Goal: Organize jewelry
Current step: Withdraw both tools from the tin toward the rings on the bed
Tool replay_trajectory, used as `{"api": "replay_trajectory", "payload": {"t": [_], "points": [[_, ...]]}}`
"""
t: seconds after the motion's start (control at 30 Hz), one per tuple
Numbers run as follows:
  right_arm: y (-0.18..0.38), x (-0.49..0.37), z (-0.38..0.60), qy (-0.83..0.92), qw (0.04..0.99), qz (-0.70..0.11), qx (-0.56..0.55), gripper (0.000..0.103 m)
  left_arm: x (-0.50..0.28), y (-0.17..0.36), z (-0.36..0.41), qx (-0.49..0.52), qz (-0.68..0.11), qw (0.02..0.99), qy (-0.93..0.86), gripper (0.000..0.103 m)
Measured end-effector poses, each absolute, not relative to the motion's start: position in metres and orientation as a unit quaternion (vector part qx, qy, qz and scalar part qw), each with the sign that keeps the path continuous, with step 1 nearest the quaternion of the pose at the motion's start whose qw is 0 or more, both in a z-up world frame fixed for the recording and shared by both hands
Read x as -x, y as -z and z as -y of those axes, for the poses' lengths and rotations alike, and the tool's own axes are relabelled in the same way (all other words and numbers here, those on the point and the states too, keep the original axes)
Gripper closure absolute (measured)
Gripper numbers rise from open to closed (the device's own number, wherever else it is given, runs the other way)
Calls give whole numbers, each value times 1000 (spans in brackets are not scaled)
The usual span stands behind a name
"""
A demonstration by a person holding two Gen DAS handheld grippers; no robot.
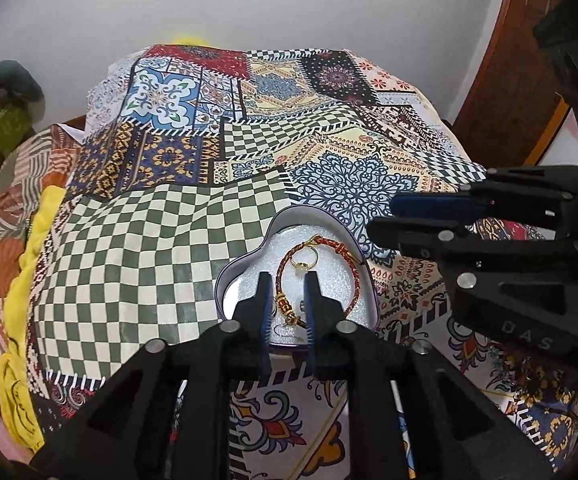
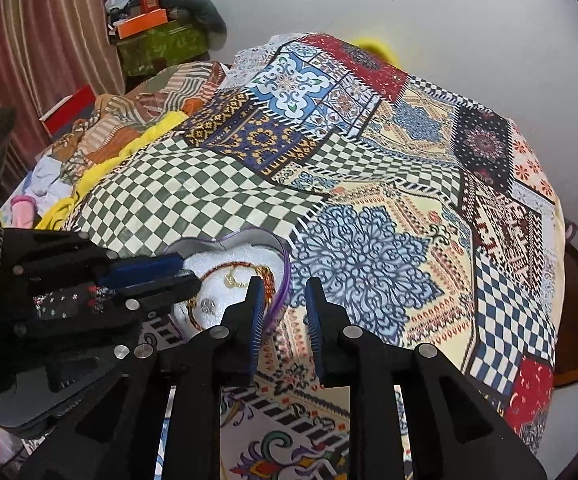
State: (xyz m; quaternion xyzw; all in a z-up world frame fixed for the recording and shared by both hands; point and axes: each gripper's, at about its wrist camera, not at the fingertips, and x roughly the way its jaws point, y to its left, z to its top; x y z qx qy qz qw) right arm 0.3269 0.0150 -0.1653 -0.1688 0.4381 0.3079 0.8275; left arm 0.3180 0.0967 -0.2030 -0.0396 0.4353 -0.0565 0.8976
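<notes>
Hiding earrings [image 1: 289, 326], left gripper [image 1: 287, 280] jaws apart

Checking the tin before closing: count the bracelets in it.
1: a red braided bracelet looped on the white padding of the heart-shaped tin, around a gold ring. Gripper fingers may hide smaller pieces.

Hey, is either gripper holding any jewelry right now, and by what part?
Neither. The left gripper hangs open over the red bracelet in the heart-shaped tin; the right gripper is open and empty.
</notes>
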Motion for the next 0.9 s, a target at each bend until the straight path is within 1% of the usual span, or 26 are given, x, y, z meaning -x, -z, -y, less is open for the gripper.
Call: {"api": "replay_trajectory", "payload": {"t": [0.07, 0.13, 0.3, 0.43, 0.7, 0.8, 0.83, 0.9], "points": [[163, -322, -12, -307, 829, -436, 167, 84, -312, 196, -96, 36, -430, 901, 49, 75], [158, -316, -9, -302, 835, -430, 165, 84, -307, 191, -96, 34, -424, 904, 43, 72], [144, -301, -2, -297, 845, -417, 155, 84, -287, 172, -100, 38, -415, 909, 29, 72], [133, -285, 5, -294, 853, -405, 151, 84, -267, 154, -103, 39, -404, 914, 19, 70], [111, -252, 26, -289, 869, -375, 146, 84, -235, 132, -92, 19, -390, 920, 17, 69], [105, -242, 36, -287, 873, -367, 143, 84, -223, 127, -80, 11, -384, 923, 27, 66], [104, -238, 42, -286, 875, -364, 140, 84, -221, 127, -77, 10, -384, 923, 30, 63], [102, -233, 49, -276, 882, -357, 136, 84, -216, 126, -70, 12, -382, 923, 43, 63]]}}
